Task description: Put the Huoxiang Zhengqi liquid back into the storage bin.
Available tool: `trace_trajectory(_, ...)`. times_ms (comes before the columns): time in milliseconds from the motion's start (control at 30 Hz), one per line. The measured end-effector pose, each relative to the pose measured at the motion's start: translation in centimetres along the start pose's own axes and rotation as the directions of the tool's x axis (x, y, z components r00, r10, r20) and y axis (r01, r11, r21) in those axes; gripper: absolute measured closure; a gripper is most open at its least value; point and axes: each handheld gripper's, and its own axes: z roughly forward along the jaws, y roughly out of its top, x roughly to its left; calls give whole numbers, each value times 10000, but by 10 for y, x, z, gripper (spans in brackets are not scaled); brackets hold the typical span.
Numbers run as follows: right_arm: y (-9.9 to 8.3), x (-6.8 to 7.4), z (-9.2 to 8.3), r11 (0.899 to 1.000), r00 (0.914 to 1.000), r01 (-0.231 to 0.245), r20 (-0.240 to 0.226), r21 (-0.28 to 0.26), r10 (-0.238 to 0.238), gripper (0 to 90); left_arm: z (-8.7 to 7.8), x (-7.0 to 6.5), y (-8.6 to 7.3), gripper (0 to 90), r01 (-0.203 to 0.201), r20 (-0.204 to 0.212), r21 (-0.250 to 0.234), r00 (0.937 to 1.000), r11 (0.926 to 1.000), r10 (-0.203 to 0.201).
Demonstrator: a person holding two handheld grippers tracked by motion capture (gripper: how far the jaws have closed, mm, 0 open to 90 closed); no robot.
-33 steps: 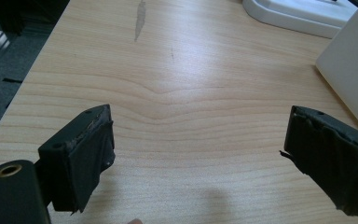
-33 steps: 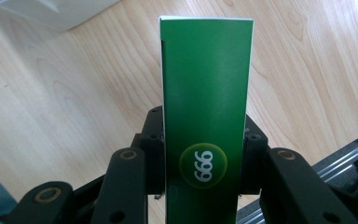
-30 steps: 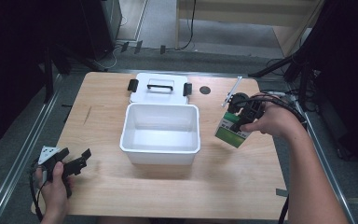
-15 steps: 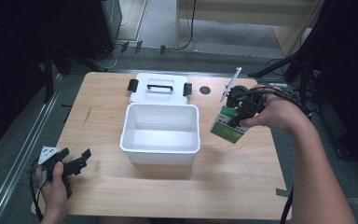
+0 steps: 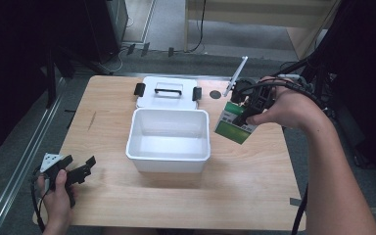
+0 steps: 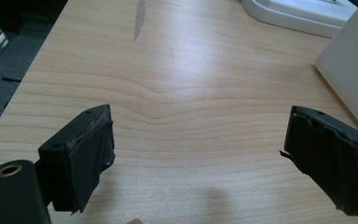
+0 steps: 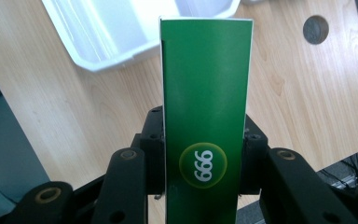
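Wooden table (image 5: 176, 196) carries all items. At its near left corner, the left gripper (image 5: 81, 169) rests low with jaws spread and nothing between them. At centre stands a white bin (image 5: 168, 139), its lid (image 5: 166, 91) lying just behind. Right of the bin, the right gripper (image 5: 247, 111) holds a green carton (image 5: 235, 125) tilted above the table, jaws pinching its sides.
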Motion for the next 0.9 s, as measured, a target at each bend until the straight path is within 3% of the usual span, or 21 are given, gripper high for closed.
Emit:
trace_trajectory(367, 18, 5, -10, 9993, 9995, 282, -156, -249, -286, 644, 0, 0, 0, 92, -29, -2, 17, 10000, 10000, 29)
trace_trajectory(900, 53, 19, -17, 9934, 9940, 1066, -206, -416, -1075, 643, 0, 0, 0, 92, 1, 5, 36, 10000, 10000, -1)
